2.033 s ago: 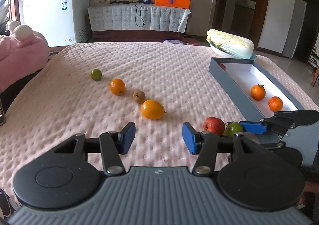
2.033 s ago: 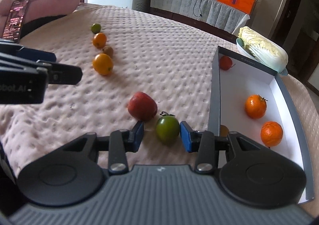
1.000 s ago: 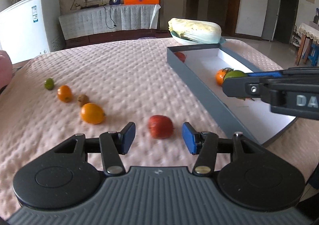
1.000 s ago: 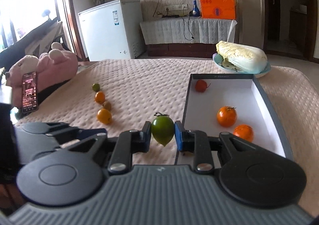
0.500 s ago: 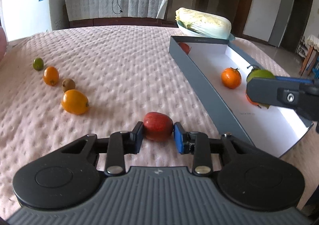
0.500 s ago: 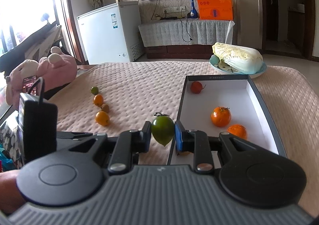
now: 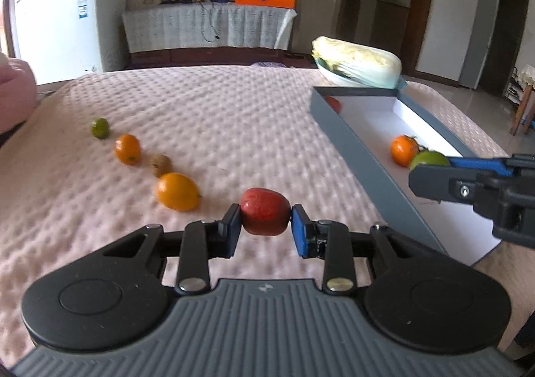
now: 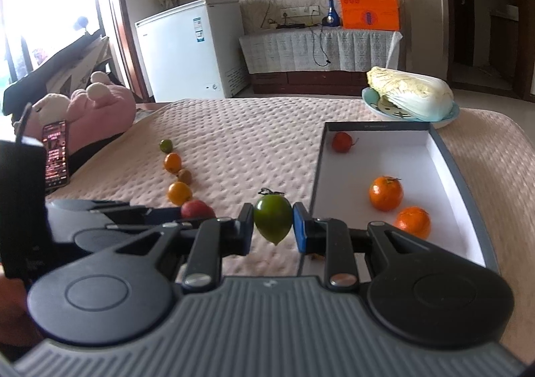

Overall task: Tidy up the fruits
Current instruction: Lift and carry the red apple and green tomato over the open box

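My left gripper [image 7: 265, 226] is shut on a red fruit [image 7: 265, 215] just above the pink bedspread [image 7: 217, 122]. My right gripper [image 8: 272, 229] is shut on a green tomato [image 8: 272, 219], held in the air by the left wall of the grey box [image 8: 317, 169]. In the left wrist view the green tomato [image 7: 429, 159] hangs over the grey box [image 7: 361, 156]. Inside the box lie two oranges [image 8: 385, 193] [image 8: 413, 221] and a small red fruit [image 8: 341, 142]. On the bedspread a row of fruit lies: a lime [image 7: 100, 127], an orange [image 7: 127, 149], a brown kiwi [image 7: 161, 164], a large orange fruit [image 7: 177, 191].
A cabbage on a plate [image 8: 409, 96] sits behind the box. A pink plush toy [image 8: 93, 102] and a phone [image 8: 55, 156] are at the bed's left edge. A white freezer [image 8: 190, 52] and a covered cabinet [image 8: 321, 49] stand beyond the bed.
My left gripper closed on the red fruit and lifted it slightly off the bedspread. My right gripper keeps holding the green tomato raised, beside the box's left wall.
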### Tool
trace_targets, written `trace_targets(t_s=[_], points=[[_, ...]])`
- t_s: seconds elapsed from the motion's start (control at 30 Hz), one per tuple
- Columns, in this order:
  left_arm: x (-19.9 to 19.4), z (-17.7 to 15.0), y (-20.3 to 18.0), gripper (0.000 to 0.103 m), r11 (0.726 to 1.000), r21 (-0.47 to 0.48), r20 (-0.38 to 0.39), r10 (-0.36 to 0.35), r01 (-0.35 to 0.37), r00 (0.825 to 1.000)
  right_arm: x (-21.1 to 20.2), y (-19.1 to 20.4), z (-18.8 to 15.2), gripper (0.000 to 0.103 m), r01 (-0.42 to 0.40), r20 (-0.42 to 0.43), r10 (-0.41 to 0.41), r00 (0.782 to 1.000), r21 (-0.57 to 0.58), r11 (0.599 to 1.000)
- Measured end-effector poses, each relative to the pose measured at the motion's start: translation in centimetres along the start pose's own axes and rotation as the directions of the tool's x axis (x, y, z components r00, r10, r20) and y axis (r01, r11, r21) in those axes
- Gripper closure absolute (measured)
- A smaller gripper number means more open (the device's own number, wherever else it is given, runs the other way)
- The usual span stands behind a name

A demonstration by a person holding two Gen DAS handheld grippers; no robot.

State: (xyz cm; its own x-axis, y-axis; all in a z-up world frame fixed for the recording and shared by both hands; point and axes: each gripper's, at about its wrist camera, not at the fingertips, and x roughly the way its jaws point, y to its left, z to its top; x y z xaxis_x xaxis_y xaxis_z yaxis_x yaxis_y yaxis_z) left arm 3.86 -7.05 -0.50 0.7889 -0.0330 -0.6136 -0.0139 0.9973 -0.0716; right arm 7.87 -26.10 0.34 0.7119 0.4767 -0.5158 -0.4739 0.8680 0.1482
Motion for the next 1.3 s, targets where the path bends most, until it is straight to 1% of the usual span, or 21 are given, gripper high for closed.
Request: trace_targets(t_s=[0.3,0.4,0.5,0.67,0.8,0.97,1.17,1.3], points=[[-2.0,0.9,2.0,0.066,0.997,-0.011,0.036,0.073,-0.073,0.997,0.4,1.0,0.1,0.075,-0.026,-0.006,0.026,1.0,-0.019,0.999],[-2.3,1.2,2.4,0.066,0.997,-0.021,0.031,0.072,-0.072,0.997,0.4,1.0,0.1,0.075,-0.023,-0.005,0.023,1.0,-0.019,1.0],[-2.4,1.6,2.2,0.066,0.997,-0.013,0.045,0.074,-0.073,0.996,0.6,0.8,0.1,0.075,-0.019,-0.006,0.019,1.0,-0.015,1.0],[-2.2,2.4,1.8,0.066,0.998,-0.03,0.054,0.052,-0.05,0.997,0.9,0.4,0.1,0.075,-0.018,-0.017,0.017,1.0,-0.02,1.0],[-1.8,3.1,0.8,0.066,0.999,-0.008,0.065,0.04,-0.039,0.997,0.8,-0.3,0.3,0.075,-0.006,-0.014,0.005,1.0,-0.008,1.0],[-0.8,4.2,-0.7,0.066,1.0,0.013,0.07,0.014,-0.014,0.997,0.3,-1.9,0.5,0.075,0.034,-0.007,-0.034,0.999,0.027,0.999],[0.8,6.2,-3.8,0.066,0.998,0.048,0.075,-0.035,0.031,0.997,-0.1,-3.7,0.3,0.075,0.086,-0.034,-0.085,0.996,0.059,0.995],[1.8,7.6,-6.8,0.065,0.994,0.088,0.087,-0.07,0.063,0.994,-0.4,-4.7,0.0,0.075,0.116,-0.058,-0.112,0.992,0.072,0.991]])
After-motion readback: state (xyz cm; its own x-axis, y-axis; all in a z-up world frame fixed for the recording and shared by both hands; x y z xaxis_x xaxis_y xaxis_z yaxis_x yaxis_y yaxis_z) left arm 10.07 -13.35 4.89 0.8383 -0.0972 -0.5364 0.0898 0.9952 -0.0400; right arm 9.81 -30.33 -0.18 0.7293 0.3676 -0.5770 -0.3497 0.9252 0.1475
